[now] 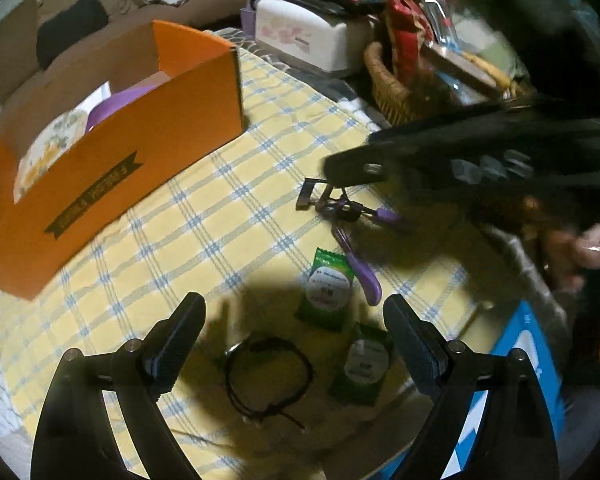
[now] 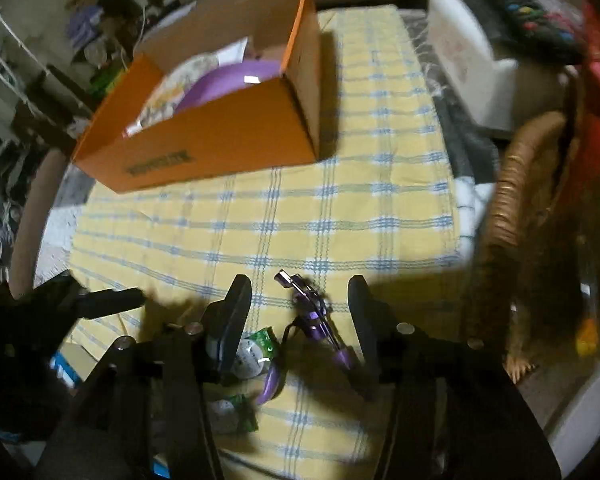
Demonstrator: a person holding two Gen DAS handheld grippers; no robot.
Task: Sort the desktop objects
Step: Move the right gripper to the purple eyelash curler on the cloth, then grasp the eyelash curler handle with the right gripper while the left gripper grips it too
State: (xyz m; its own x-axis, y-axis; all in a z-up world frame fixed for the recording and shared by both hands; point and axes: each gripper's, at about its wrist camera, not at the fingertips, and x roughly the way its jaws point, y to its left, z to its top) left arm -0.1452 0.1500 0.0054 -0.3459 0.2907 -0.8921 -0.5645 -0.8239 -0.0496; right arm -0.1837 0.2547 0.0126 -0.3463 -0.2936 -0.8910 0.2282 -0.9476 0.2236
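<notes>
Left jaws: your left gripper [image 1: 294, 334] hangs wide open and empty over a black cord bracelet [image 1: 269, 376], with nothing between its pads.
Near packets: two green sachets [image 1: 327, 290] lie just beside the bracelet, one touching the purple handle of the eyelash curler [image 1: 346, 220].
Right jaws: your right gripper [image 2: 300, 312] stands about half open, straddling the eyelash curler [image 2: 314, 320] without pressing on it, so nothing is held.
Step in hand: you look to be lining up a pick of the curler, to carry it to the box.
How to do it well: centre the pads on the metal hinge section, not the splayed purple loops; it lies flat and will likely skid on cloth, so come down squarely before you close.
Watch for: the nearer sachet sits close to your left pad, so keep it out of the grip.
Surface: a yellow checked cloth [image 2: 340, 208] covers the tabletop, soft and faintly rumpled.
Destination: the orange cardboard box [image 2: 220, 140] stands well apart across the cloth and already holds a purple dish [image 2: 228, 80].
Far edge: a wicker basket [image 1: 388, 88] and a white flowered case [image 1: 312, 36] crowd the side.
Room: dim, with cluttered shelving behind the box.
</notes>
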